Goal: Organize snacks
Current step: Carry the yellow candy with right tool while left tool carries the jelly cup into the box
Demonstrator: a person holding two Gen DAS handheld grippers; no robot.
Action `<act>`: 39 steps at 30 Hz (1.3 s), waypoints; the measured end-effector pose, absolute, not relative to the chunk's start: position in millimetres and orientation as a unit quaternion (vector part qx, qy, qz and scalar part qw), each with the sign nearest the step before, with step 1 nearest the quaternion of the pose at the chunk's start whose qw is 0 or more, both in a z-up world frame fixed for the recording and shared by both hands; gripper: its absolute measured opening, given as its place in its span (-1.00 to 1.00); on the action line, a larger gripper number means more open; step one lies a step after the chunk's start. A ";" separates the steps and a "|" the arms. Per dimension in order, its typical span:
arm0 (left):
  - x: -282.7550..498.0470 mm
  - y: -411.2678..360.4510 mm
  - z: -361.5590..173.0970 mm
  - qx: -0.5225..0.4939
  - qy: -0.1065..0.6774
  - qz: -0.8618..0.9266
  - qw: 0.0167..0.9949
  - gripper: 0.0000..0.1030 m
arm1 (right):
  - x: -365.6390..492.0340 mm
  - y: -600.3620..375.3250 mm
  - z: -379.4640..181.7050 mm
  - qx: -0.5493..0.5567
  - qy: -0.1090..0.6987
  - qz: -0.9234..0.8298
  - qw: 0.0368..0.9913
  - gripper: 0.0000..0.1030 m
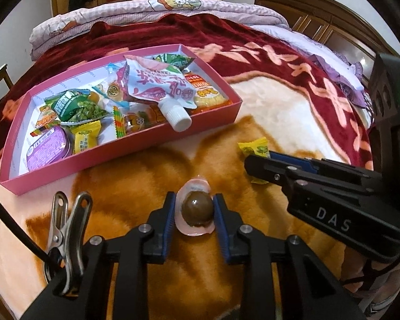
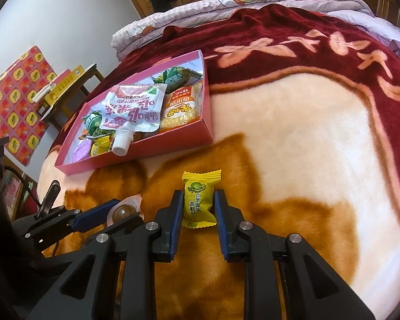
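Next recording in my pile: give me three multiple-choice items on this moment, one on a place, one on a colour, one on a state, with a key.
1. Where does the pouch with the white cap lie?
A. in the pink box
B. on the blanket beside the box
C. between the right tongs

2. What colour is the wrapped candy between the right tongs?
A. purple
B. yellow
C. white

3. How do the left tongs stand?
A. wide open above the box
B. shut on nothing
C. shut on the brown ball snack

Key: 1 A, the pouch rests on other snacks inside the pink box, its cap over the near wall. 2 B, the candy in the right tongs has a yellow wrapper. 3 C, the pads of the left tongs press both sides of the brown ball snack on the blanket.
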State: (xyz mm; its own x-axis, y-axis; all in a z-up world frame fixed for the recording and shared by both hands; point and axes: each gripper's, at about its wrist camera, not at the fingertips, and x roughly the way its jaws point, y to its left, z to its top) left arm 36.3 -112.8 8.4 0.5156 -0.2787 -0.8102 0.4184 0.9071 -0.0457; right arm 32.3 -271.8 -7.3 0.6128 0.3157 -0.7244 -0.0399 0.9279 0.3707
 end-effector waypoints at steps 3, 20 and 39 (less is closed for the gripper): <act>35.2 -107.7 11.5 0.070 0.448 -0.202 0.868 -0.44 | 32.0 -271.3 -5.9 0.161 0.427 0.097 0.884 -0.53; 32.1 -70.2 48.7 0.018 0.416 -0.191 0.889 -0.44 | 16.7 -253.5 28.5 0.162 0.400 0.118 0.895 -0.53; 60.0 -38.5 88.3 0.001 0.371 -0.156 0.915 -0.44 | 42.7 -224.3 72.8 0.126 0.363 0.145 0.912 -0.53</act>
